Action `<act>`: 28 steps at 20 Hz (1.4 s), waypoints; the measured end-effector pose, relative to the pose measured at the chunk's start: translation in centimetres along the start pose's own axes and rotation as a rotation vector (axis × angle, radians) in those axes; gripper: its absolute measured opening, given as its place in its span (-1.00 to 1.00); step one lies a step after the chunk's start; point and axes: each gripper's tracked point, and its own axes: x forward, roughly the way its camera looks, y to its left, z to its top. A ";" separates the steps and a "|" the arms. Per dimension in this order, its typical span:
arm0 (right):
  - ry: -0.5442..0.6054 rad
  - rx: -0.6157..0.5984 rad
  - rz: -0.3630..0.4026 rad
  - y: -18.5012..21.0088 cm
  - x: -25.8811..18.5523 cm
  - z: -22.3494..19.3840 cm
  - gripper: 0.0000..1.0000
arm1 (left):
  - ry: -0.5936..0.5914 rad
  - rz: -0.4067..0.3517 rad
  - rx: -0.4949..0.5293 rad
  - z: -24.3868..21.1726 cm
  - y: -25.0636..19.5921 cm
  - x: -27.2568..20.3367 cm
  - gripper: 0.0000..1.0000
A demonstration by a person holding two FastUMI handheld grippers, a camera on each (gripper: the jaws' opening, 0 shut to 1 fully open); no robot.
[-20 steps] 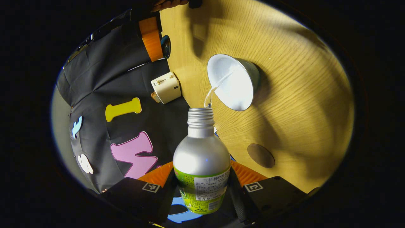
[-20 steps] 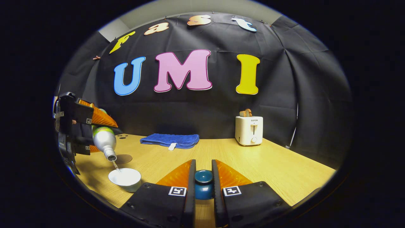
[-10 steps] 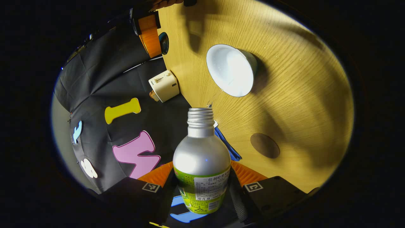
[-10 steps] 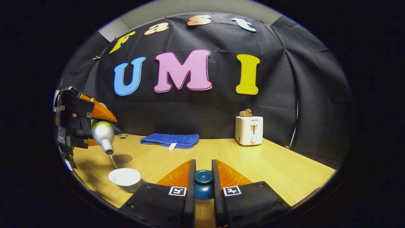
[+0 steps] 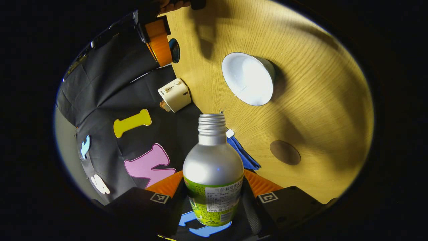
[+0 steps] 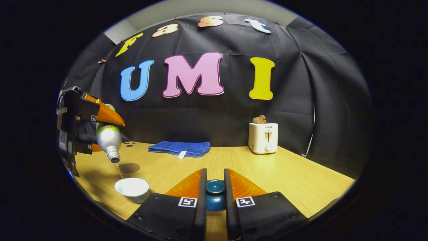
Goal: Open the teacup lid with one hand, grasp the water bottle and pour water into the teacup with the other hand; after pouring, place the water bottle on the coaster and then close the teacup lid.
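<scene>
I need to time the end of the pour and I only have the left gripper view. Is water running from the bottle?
Observer: Yes. From the side, a thin stream falls from the tilted bottle into the cup, near its rim.
Operator: Is the lid held firmly?
Observer: The right claw is shut on the lid, both fingers pressing its sides.
Operator: What's beyond the coaster?
Observer: A folded blue towel lies flat near the wall, apart from the coaster.

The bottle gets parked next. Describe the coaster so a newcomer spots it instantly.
On the wooden table, look past the open white teacup toward the folded blue towel. The coaster lies between them: a flat, dark brown disc, the only round thing lying flush with the tabletop.
</scene>
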 end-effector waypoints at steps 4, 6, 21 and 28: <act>-0.001 0.000 -0.006 -0.1 0.0 0.0 -0.46 | -0.015 0.000 0.008 0.4 0.4 -0.2 0.63; 0.000 0.000 -0.006 -0.1 0.0 0.0 -0.46 | -0.020 -0.004 0.011 0.5 0.4 0.0 0.63; 0.000 0.001 -0.006 -0.1 0.0 0.1 -0.46 | -0.044 0.004 0.010 0.7 0.6 0.1 0.63; 0.001 0.001 -0.006 -0.1 0.0 0.1 -0.46 | -0.066 0.103 -0.446 -0.8 1.3 -0.4 0.63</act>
